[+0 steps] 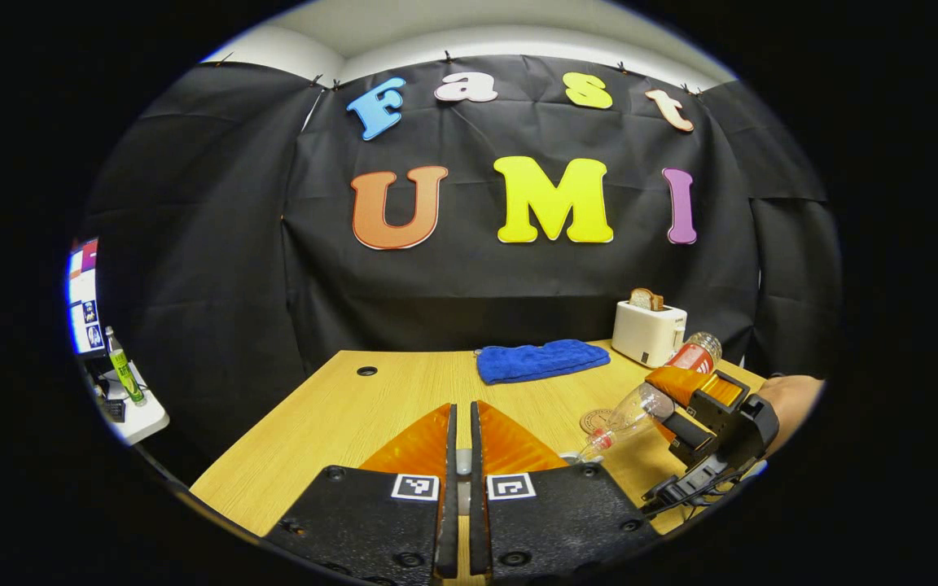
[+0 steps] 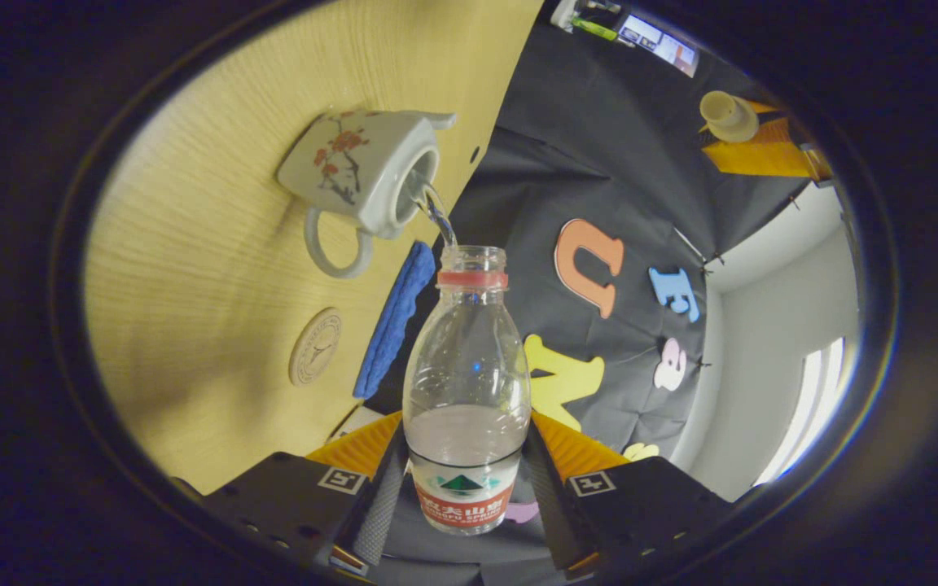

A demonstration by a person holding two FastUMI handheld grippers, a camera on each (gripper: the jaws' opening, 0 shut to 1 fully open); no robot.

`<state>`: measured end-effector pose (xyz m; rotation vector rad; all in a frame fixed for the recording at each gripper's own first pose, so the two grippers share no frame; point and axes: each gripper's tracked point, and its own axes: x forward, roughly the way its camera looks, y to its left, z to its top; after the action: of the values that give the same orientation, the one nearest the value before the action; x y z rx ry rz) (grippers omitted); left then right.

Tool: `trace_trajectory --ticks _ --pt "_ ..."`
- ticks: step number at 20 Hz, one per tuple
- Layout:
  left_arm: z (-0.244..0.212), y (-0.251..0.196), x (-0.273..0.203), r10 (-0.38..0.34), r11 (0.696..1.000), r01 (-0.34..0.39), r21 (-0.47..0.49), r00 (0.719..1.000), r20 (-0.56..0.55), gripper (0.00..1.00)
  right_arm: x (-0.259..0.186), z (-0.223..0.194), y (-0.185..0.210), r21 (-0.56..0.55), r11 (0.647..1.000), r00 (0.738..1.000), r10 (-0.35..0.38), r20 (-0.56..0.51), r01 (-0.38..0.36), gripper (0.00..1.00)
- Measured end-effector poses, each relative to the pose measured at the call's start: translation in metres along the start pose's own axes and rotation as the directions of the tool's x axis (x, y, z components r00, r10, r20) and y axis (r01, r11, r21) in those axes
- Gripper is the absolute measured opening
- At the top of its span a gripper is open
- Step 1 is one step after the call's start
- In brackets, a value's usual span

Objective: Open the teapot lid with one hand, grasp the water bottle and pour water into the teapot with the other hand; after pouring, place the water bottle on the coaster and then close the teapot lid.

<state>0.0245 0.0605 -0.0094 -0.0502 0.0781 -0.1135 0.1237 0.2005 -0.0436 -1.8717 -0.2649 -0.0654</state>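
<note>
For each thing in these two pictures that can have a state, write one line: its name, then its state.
Water bottle: uncapped, tilted, pouring, part full.
Teapot: lid off, upright on the table, taking the stream.
Teapot lid: lifted, held by the left tool.
Coaster: bare.
Right tool: shut on the water bottle.
Toaster: bread sticking up.
Blue cloth: folded flat.

Looks like a staged recording booth, not a real kitchen: black cloth wall (image 1: 518,285), wooden counter (image 1: 371,407), toaster (image 1: 646,332), monitor (image 1: 83,295) off to the side.

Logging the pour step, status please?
Right gripper shut on water bottle, tipped, stream entering open teapot. Left gripper holds lid aloft. Coaster free.
</note>
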Motion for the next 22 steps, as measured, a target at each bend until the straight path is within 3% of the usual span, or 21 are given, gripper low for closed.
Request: trace_trajectory --ticks 13,22 --pt "0.004 -0.007 -0.003 -0.016 1.0 0.016 0.008 1.0 0.016 0.08 -0.004 0.019 -0.031 -0.204 0.972 0.992 -0.101 0.074 0.115 0.75" --pt "0.002 -0.005 -0.002 -0.016 1.0 0.016 0.018 1.0 0.007 0.08 -0.01 0.025 -0.031 -0.25 0.956 0.987 -0.133 0.086 0.15 0.77"
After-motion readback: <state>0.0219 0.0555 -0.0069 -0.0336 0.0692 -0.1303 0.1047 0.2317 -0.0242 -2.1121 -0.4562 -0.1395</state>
